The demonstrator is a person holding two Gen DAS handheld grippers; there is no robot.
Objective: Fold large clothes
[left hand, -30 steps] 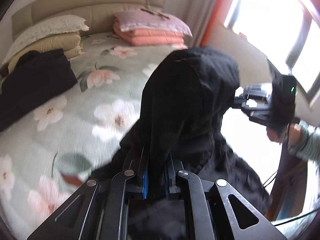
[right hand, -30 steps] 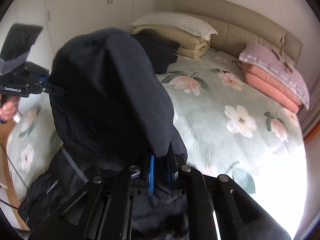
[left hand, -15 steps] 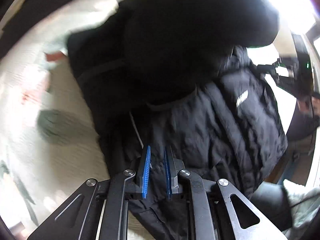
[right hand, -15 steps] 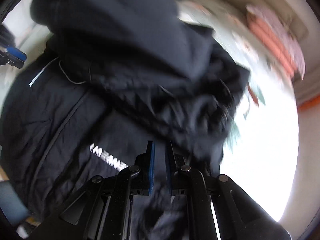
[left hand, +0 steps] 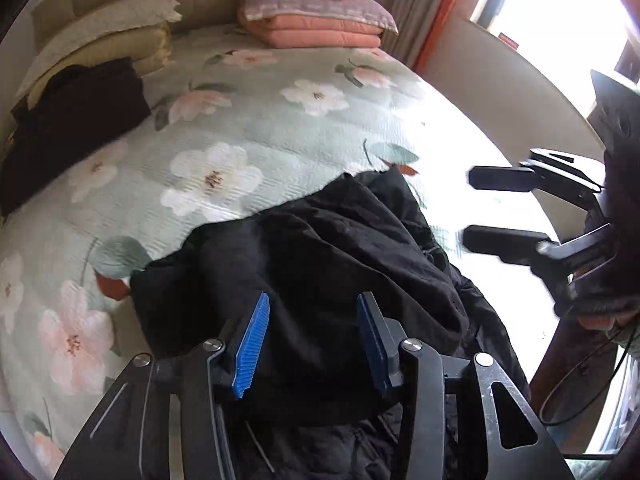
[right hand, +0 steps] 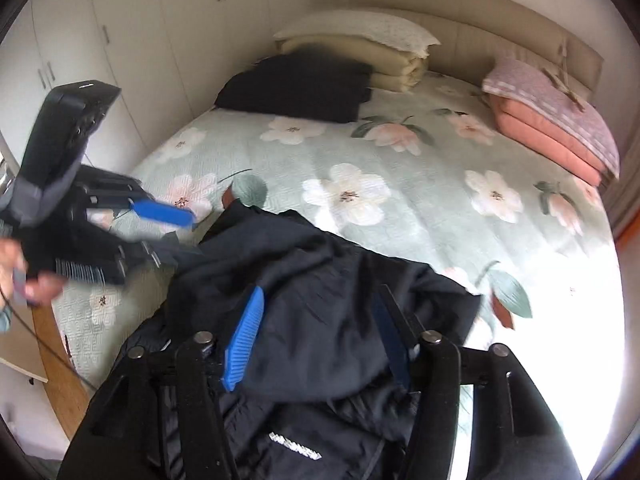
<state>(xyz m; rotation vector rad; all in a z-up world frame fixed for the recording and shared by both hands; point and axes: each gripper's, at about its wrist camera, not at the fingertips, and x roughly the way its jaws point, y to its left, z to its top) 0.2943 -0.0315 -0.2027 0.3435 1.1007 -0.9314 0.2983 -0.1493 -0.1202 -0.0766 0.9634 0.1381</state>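
Observation:
A large black jacket point(left hand: 320, 272) lies bunched on the near edge of the floral bed; it also shows in the right wrist view point(right hand: 320, 300), with a white logo point(right hand: 295, 446) on its lower part. My left gripper point(left hand: 314, 344) is open and empty just above the jacket. My right gripper point(right hand: 320, 340) is open and empty above the same heap. The right gripper shows at the right of the left wrist view point(left hand: 500, 208), open. The left gripper shows at the left of the right wrist view point(right hand: 140, 236), open.
The bed has a green floral cover point(left hand: 248, 128). A folded dark garment point(right hand: 296, 88) lies at the far left by cream pillows point(right hand: 360, 44). Pink folded bedding point(right hand: 552, 120) sits at the headboard. White wardrobes point(right hand: 120, 40) stand left, a bright window point(left hand: 560, 8) right.
A second ago both grippers were shut on the jacket and held it up. They swung it down onto the bed and let go. Both are now open and have pulled back.

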